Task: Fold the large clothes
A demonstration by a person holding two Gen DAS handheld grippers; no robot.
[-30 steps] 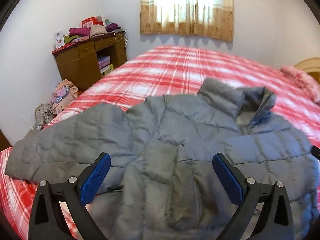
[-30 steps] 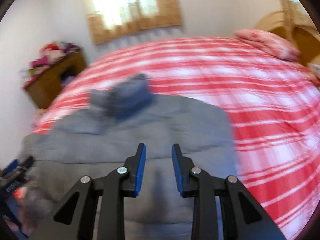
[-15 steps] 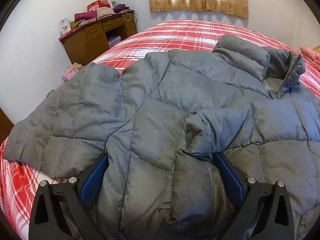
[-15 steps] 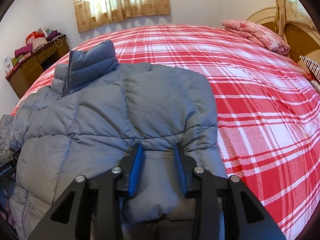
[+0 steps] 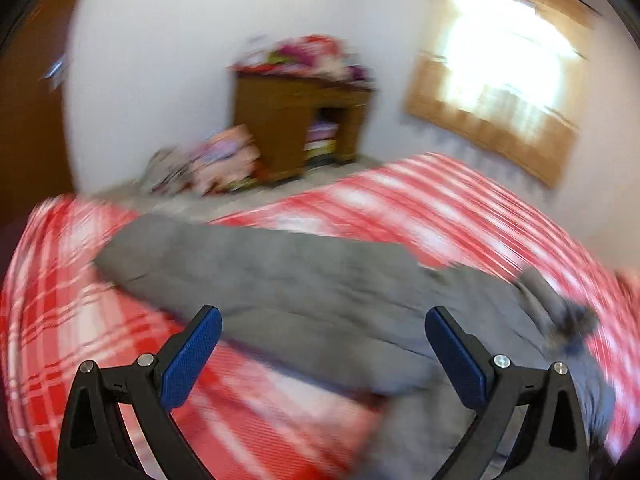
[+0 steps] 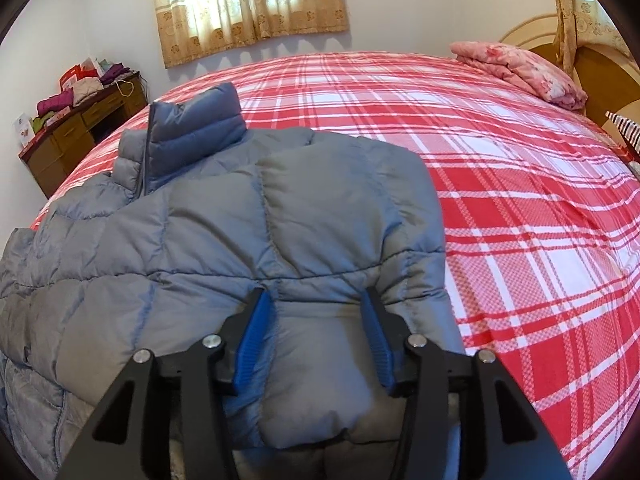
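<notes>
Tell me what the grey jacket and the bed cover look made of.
Grey jacket: likely thin nylon or polyester shell over puffy fill, judging by stitched quilt channels and a slight sheen. Bed cover: looks like matte woven cotton, red-and-white plaid with a fine checked weave; the exact fibre is unclear.

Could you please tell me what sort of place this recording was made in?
Most likely a home bedroom: a large bed with a red plaid cover and a wooden headboard, a curtained window, and a wooden desk piled with clothes.
</notes>
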